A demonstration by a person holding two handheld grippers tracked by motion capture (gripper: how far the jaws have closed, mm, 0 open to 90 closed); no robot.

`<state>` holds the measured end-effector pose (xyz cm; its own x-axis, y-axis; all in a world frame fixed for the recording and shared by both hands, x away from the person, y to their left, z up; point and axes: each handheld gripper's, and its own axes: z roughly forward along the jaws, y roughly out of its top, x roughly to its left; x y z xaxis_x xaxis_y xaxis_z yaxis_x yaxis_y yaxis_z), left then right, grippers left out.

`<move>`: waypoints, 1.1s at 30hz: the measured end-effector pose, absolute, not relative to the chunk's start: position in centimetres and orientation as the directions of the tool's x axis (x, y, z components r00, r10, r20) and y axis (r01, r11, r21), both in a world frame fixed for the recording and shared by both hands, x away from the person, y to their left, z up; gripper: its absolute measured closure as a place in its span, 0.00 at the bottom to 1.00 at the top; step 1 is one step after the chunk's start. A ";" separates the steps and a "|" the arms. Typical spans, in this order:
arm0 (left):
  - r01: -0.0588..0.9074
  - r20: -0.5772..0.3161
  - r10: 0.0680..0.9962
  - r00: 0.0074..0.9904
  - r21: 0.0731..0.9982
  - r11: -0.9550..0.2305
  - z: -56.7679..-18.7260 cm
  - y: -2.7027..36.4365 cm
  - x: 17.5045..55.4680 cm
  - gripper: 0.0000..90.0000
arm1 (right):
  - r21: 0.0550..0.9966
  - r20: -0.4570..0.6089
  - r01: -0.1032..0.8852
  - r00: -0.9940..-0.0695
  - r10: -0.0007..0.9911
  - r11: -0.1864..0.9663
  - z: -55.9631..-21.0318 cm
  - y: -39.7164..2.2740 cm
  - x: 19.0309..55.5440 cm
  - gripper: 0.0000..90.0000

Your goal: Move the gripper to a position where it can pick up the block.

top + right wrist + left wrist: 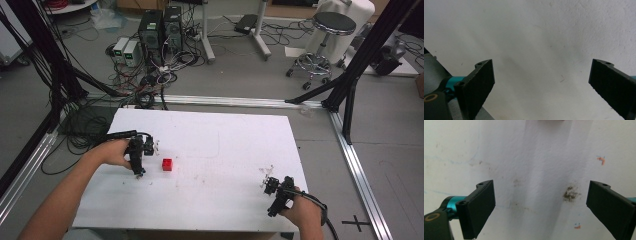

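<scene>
A small red cube [167, 164] sits on the white table [215, 145], left of its middle. My left gripper [138, 162] is held just left of the cube, a short gap away, pointing down at the tabletop. In the left gripper view it [540, 195] is open, with stained white surface between the jaws and a blurred pinkish sliver [550, 120] at the top edge. My right gripper [275, 192] hovers near the table's front right corner. In the right gripper view it [541, 75] is open, with bare tabletop between the jaws.
The table's edge and grey floor [434, 67] show at the lower left of the right gripper view. Beyond the table stand computer towers [160, 27] with tangled cables, a black stool [327, 30] and black frame struts [360, 60].
</scene>
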<state>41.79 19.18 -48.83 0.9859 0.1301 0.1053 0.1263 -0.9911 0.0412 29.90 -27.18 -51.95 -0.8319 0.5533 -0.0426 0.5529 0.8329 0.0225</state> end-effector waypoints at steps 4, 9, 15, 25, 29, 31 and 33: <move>0.101 0.103 0.106 0.989 0.051 -0.994 -48.8 18.1 42.0 0.10 | 0.025 -0.044 0.551 -0.833 0.552 0.834 -52.1 -27.1 29.9 0.06; 0.071 0.096 0.077 0.992 0.062 -0.996 -48.8 16.8 42.3 0.10 | 0.021 -0.044 0.549 -0.834 0.550 0.835 -52.1 -27.0 29.9 0.06; 0.038 0.091 0.042 0.995 0.046 -0.998 -49.2 15.9 42.6 0.10 | 0.015 -0.042 0.543 -0.839 0.543 0.840 -52.3 -26.8 29.8 0.06; 0.009 0.075 0.012 0.997 0.038 -0.999 -49.9 14.5 42.8 0.10 | 0.007 -0.037 0.541 -0.840 0.541 0.841 -52.4 -26.8 29.9 0.06; -0.011 0.068 -0.009 0.998 0.033 -0.999 -50.2 13.9 42.7 0.10 | 0.010 -0.042 0.535 -0.844 0.535 0.845 -52.4 -26.8 29.9 0.06; -0.019 0.061 -0.017 0.998 0.037 -0.999 -50.4 13.5 42.7 0.10 | 0.008 -0.039 0.533 -0.845 0.533 0.846 -52.4 -26.7 29.9 0.06; -0.025 0.056 -0.023 0.998 0.039 -0.999 -50.5 13.1 42.6 0.10 | 0.008 -0.036 0.539 -0.842 0.539 0.842 -52.5 -26.6 29.8 0.06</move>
